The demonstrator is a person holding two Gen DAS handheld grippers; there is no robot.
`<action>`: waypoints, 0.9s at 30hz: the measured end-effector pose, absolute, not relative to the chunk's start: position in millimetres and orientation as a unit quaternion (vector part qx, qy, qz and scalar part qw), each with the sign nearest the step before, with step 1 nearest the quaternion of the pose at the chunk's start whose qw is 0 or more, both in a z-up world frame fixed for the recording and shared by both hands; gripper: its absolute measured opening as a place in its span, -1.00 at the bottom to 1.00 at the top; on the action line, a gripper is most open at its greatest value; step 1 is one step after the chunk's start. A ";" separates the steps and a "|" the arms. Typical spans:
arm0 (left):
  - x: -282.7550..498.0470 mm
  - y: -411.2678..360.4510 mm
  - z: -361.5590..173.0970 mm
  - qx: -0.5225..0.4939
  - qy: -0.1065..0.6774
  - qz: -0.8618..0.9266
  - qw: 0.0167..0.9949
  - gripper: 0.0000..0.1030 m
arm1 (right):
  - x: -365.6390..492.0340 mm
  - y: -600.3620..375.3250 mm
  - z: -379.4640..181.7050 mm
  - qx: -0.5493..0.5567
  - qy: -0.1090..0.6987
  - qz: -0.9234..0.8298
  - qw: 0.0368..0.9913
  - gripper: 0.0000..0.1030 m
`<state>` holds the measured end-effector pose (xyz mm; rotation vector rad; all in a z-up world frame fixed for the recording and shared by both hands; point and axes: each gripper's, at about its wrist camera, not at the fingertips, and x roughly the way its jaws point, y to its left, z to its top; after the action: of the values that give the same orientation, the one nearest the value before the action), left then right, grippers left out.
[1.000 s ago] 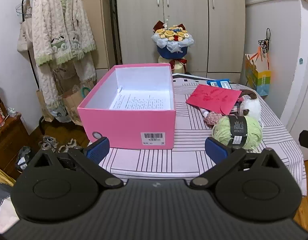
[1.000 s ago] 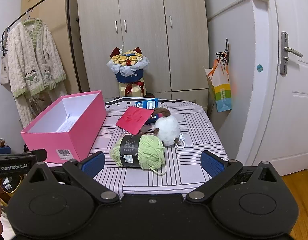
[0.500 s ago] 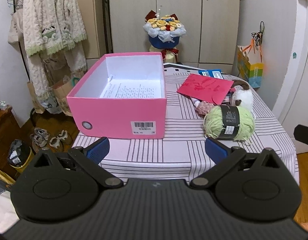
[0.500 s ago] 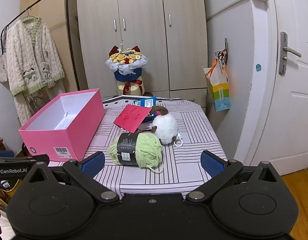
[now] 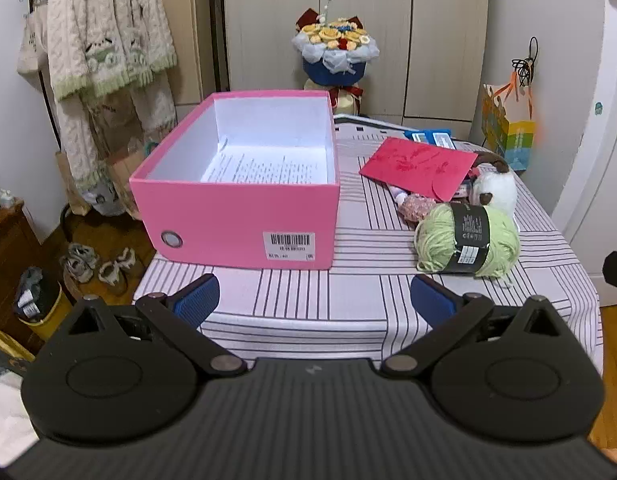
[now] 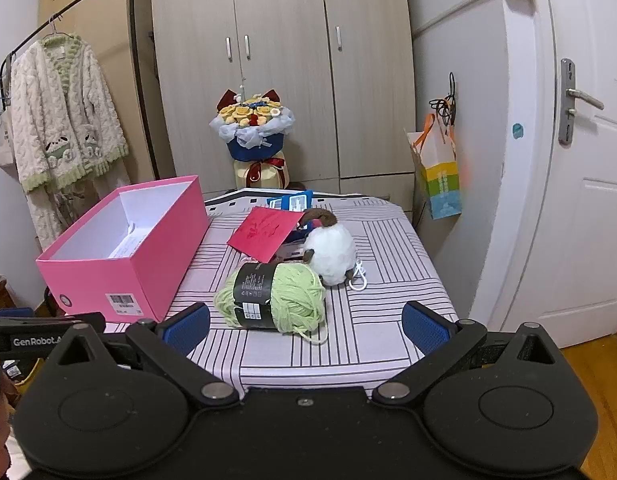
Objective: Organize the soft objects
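Observation:
A green yarn skein (image 5: pixel 466 245) with a black label lies on the striped table, also in the right wrist view (image 6: pixel 273 300). A white plush toy (image 5: pixel 492 192) with brown horns sits just behind it (image 6: pixel 331 253). A small pink soft item (image 5: pixel 415 207) peeks out beside a red envelope (image 5: pixel 418 172). An open pink box (image 5: pixel 244 196) with a paper inside stands at left (image 6: pixel 120 256). My left gripper (image 5: pixel 312 300) is open and empty before the table's front edge. My right gripper (image 6: pixel 306 326) is open and empty, in front of the yarn.
Blue packets (image 6: pixel 290 202) lie at the table's far end. A flower bouquet (image 6: pixel 252 128) stands before the wardrobe. A knitted cardigan (image 6: pixel 60 120) hangs on a rack at left. A paper bag (image 6: pixel 438 176) hangs on the right wall by a door. Shoes (image 5: pixel 96 268) lie on the floor at left.
Both grippers have drawn back and risen a little from the table, so the box and yarn look farther off. Nothing on the table has moved.

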<state>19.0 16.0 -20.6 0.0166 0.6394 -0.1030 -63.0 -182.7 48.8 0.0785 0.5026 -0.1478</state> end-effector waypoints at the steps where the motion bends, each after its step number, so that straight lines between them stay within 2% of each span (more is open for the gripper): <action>1: 19.9 17.0 -22.1 0.007 0.316 -0.050 0.948 1.00 | -62.0 -183.3 48.4 0.040 0.249 -0.072 0.965 1.00; 27: 11.2 9.2 -18.5 0.045 0.282 -0.034 0.958 1.00 | -65.9 -178.2 43.4 0.014 0.230 -0.046 0.972 1.00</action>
<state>11.2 9.2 -18.5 0.0923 0.5728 -0.0682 -65.9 -178.2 43.4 0.0282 0.4633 -0.0924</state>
